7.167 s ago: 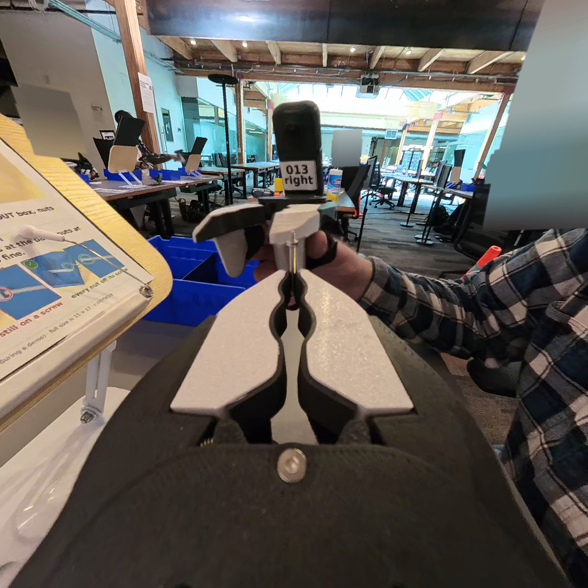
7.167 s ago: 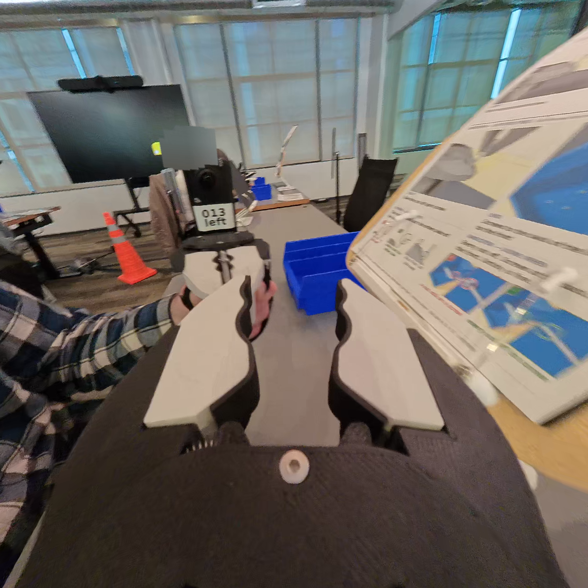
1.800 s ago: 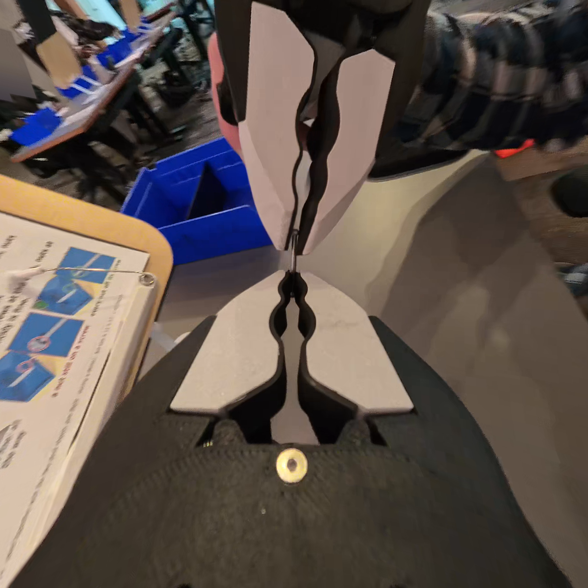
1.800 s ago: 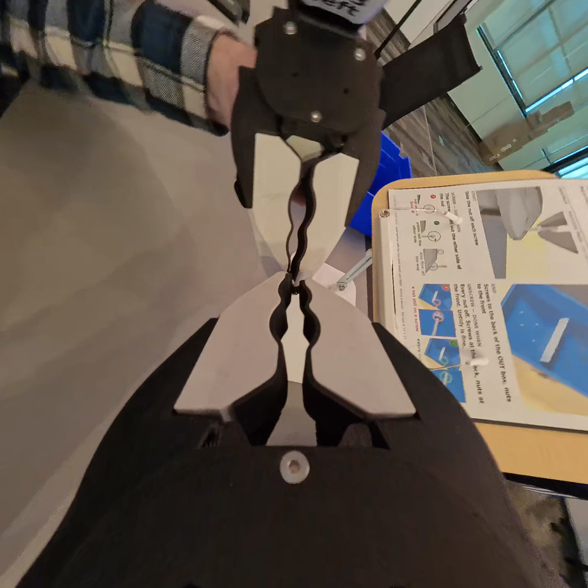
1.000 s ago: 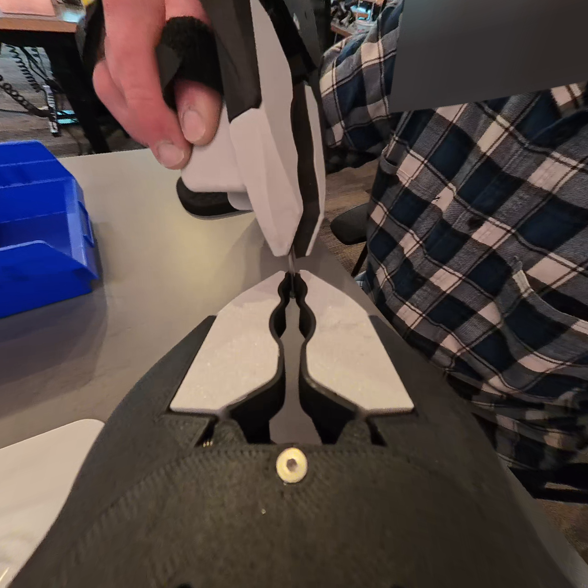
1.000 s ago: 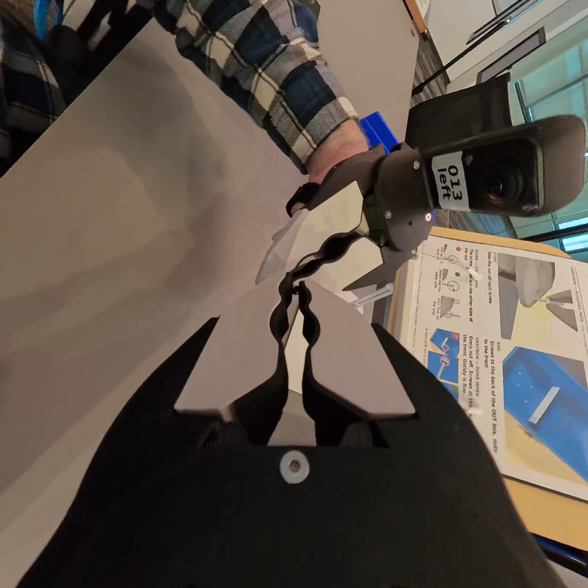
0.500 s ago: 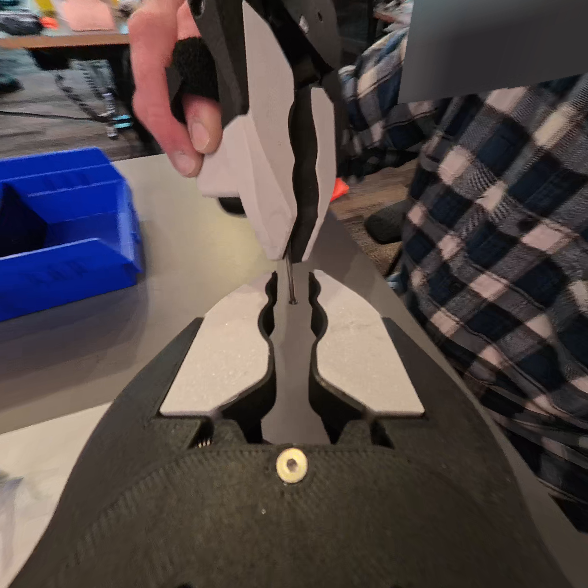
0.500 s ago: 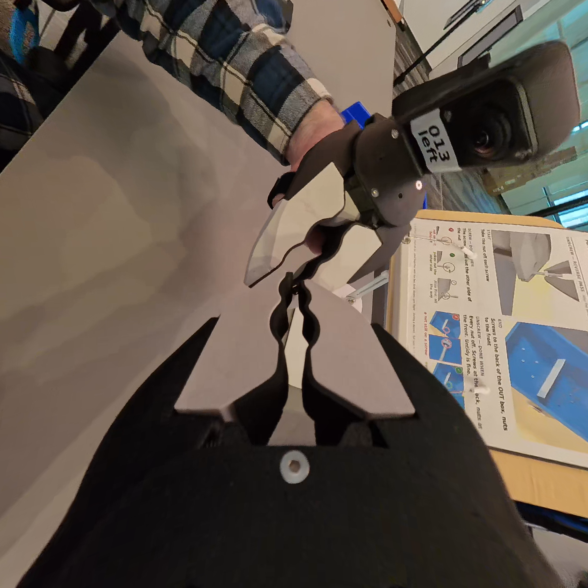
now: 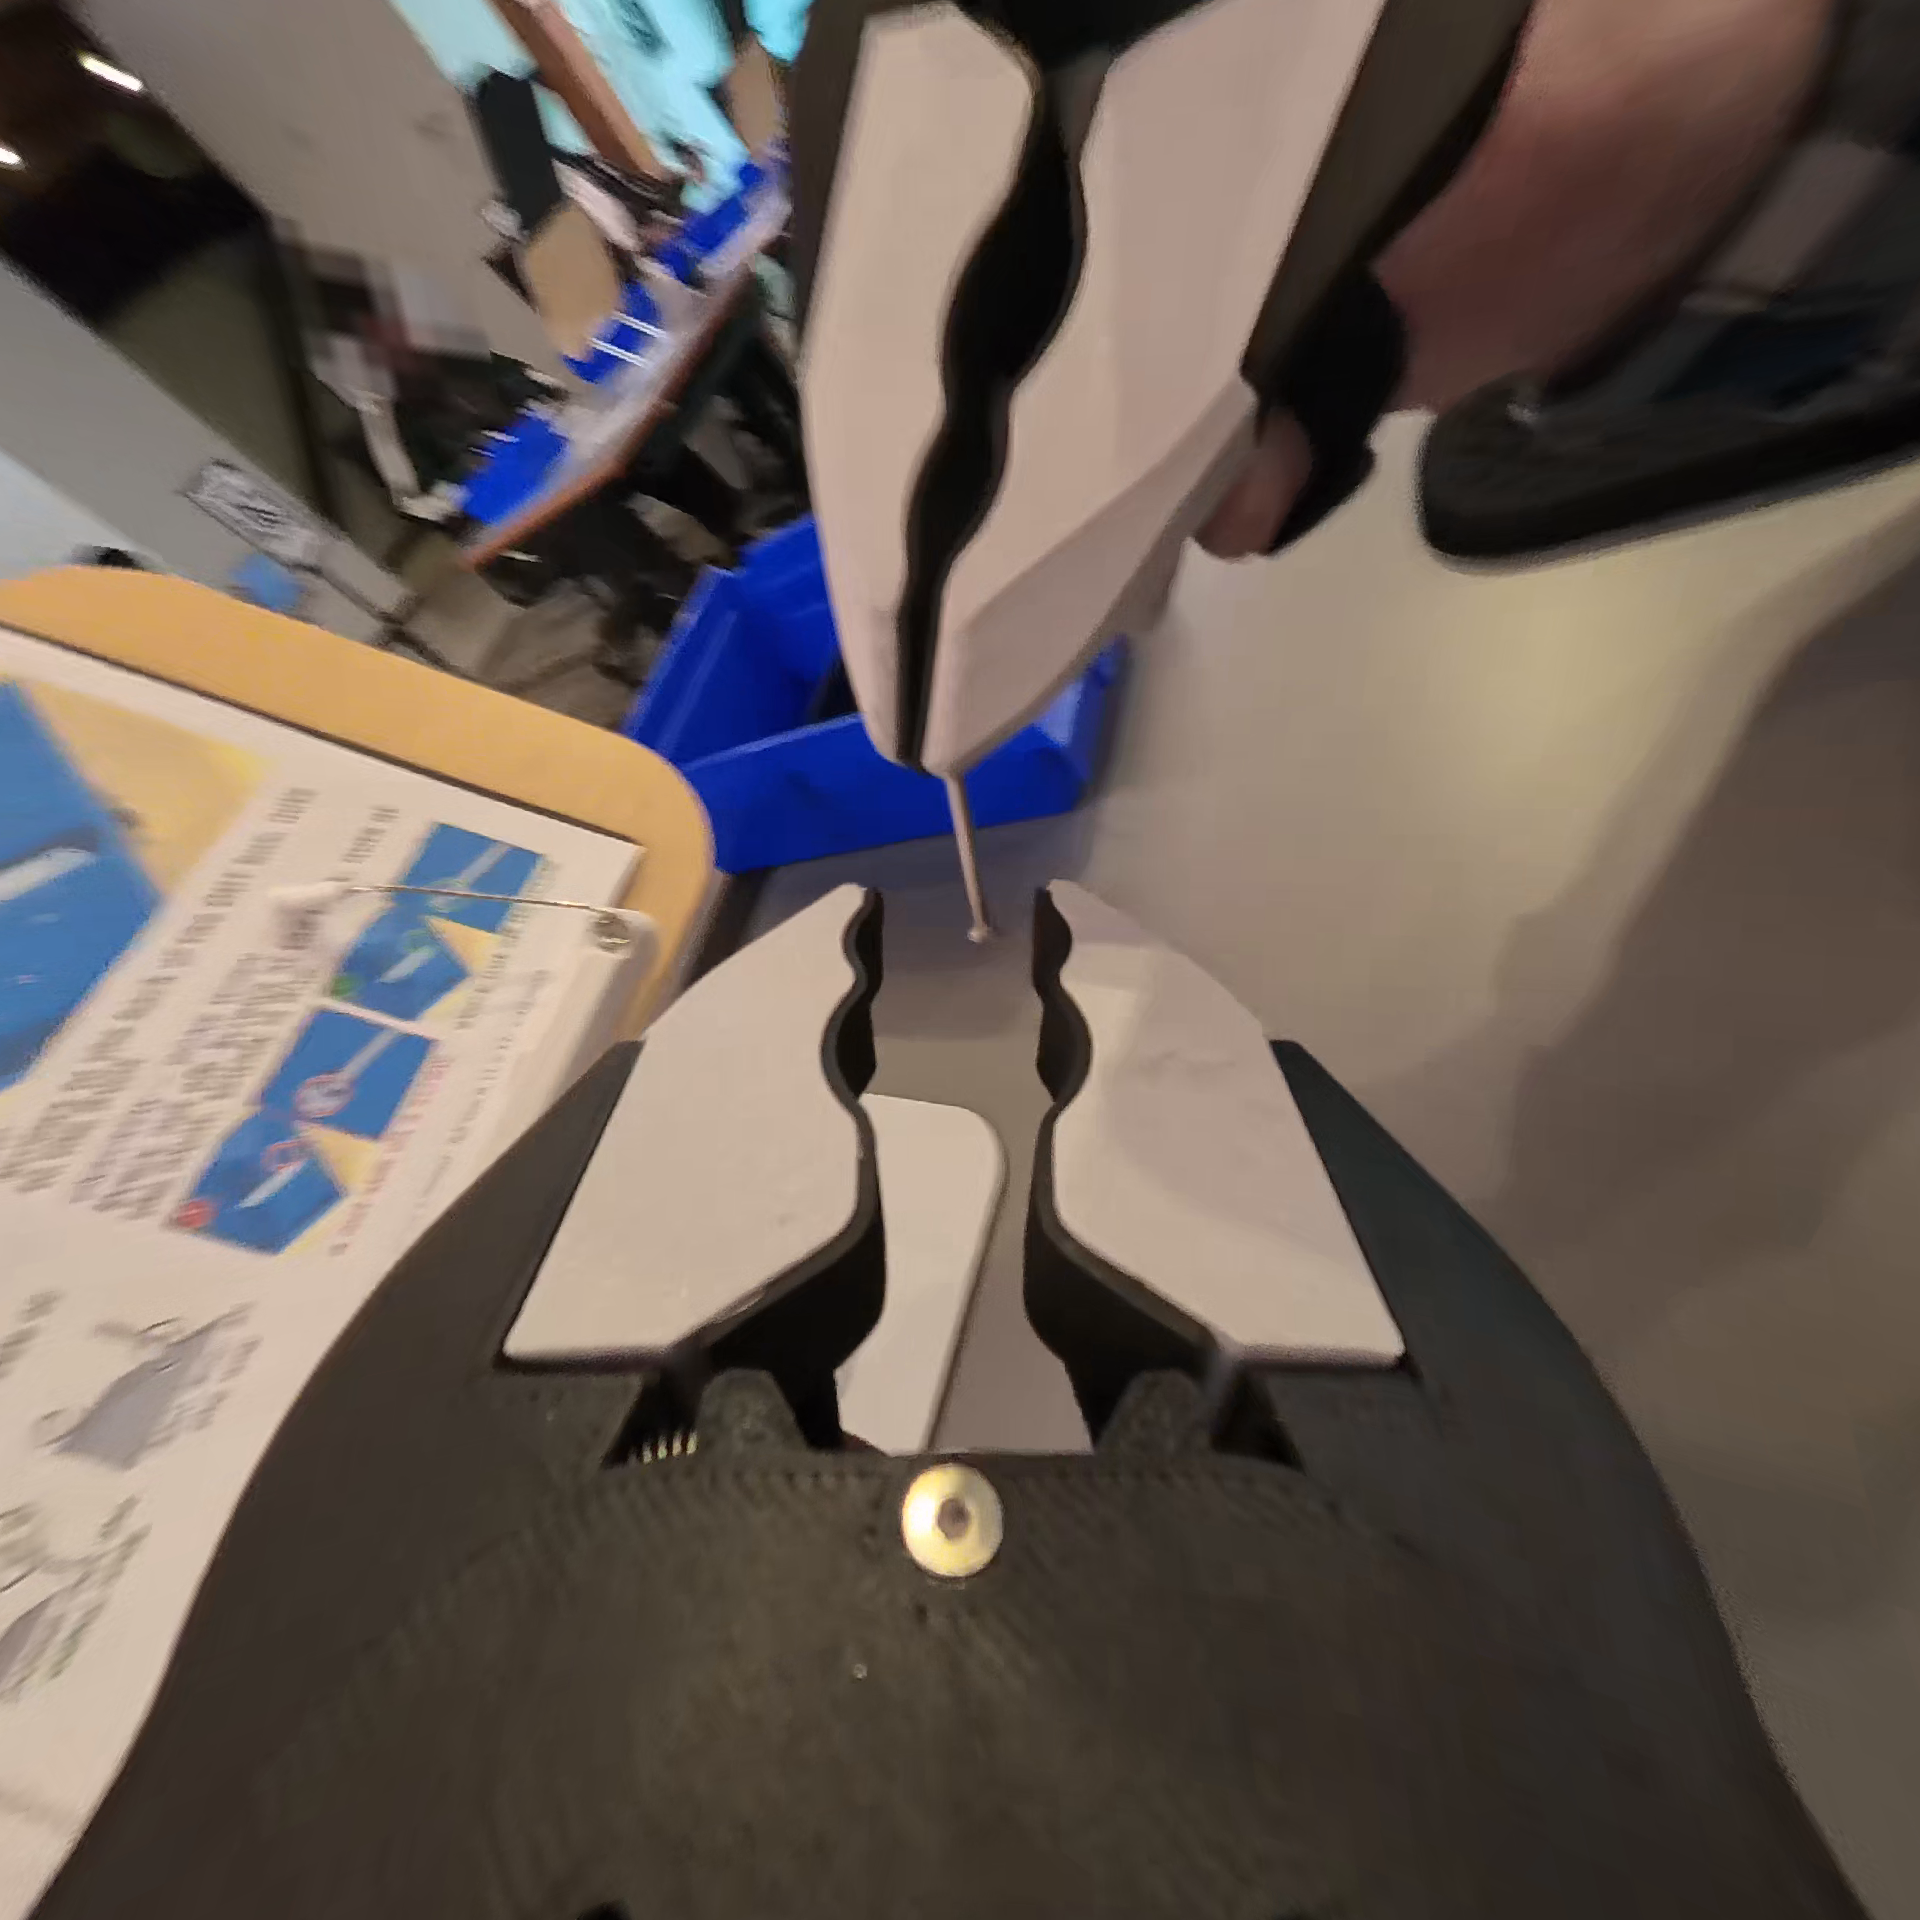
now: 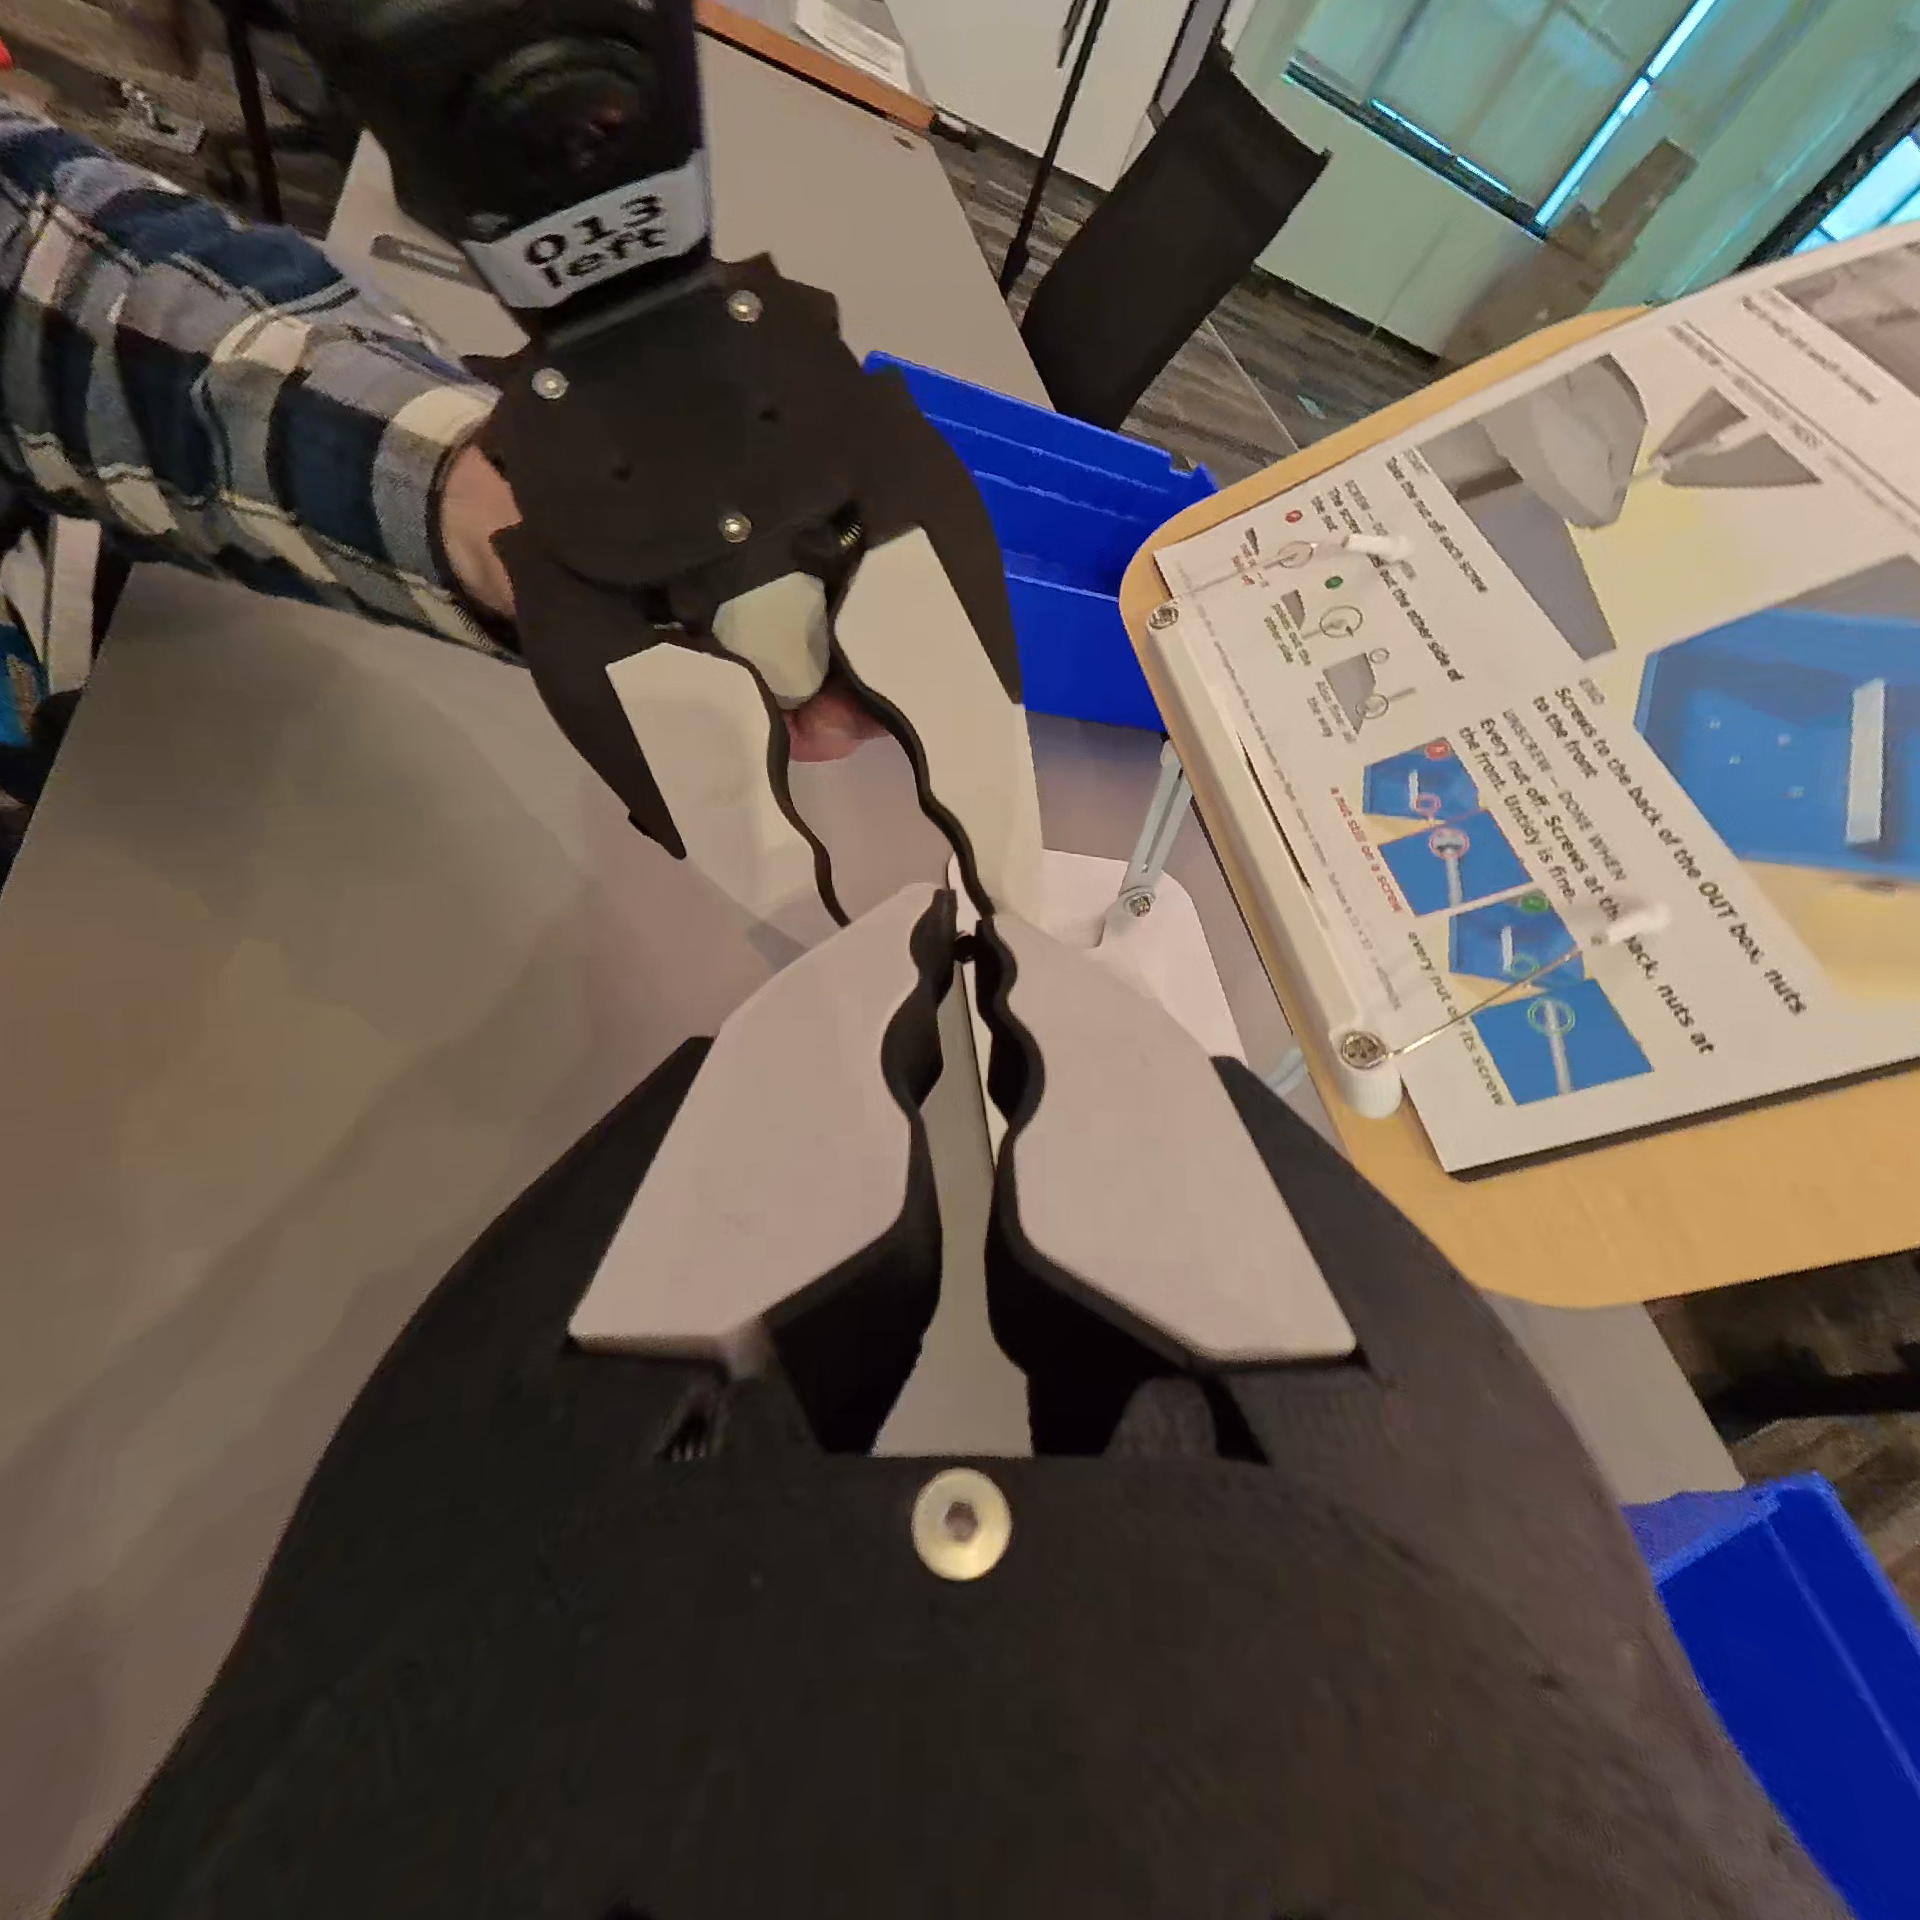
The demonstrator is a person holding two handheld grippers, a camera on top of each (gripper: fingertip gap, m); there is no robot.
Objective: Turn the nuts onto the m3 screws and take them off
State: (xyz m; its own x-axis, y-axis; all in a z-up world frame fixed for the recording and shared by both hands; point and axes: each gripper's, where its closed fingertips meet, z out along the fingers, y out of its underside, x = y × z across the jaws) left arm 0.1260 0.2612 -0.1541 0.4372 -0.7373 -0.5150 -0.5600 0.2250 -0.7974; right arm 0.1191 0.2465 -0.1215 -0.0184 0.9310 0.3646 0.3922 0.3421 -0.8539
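Note:
My right gripper [image 10: 961,920] is shut on a thin metal screw, of which only a small dark bit [image 10: 966,943] shows between its pads. In the left wrist view the right gripper [image 9: 920,753] points down and the screw [image 9: 964,852] sticks out below its tips. My left gripper [image 9: 951,909] is open. The screw's free end stands between its fingertips [image 9: 857,914] without touching either. In the right wrist view the left gripper [image 10: 904,909] faces mine tip to tip with its fingers spread. Both are held above the grey table [image 9: 1455,831].
A blue bin [image 9: 831,769] stands behind the grippers and also shows in the right wrist view [image 10: 1039,520]. A tilted wooden board with an instruction sheet [image 10: 1558,779] stands on a white base [image 10: 1143,914]; it also shows at the left [image 9: 312,935]. Another blue bin [image 10: 1787,1662] sits lower right. Only a small space, under 4 cm, lies between the two pairs of fingers.
My left gripper was shut on the screw's end a second ago. It has opened and let go, and the gap has widened. The right gripper stays shut on the screw. Both grippers have turned.

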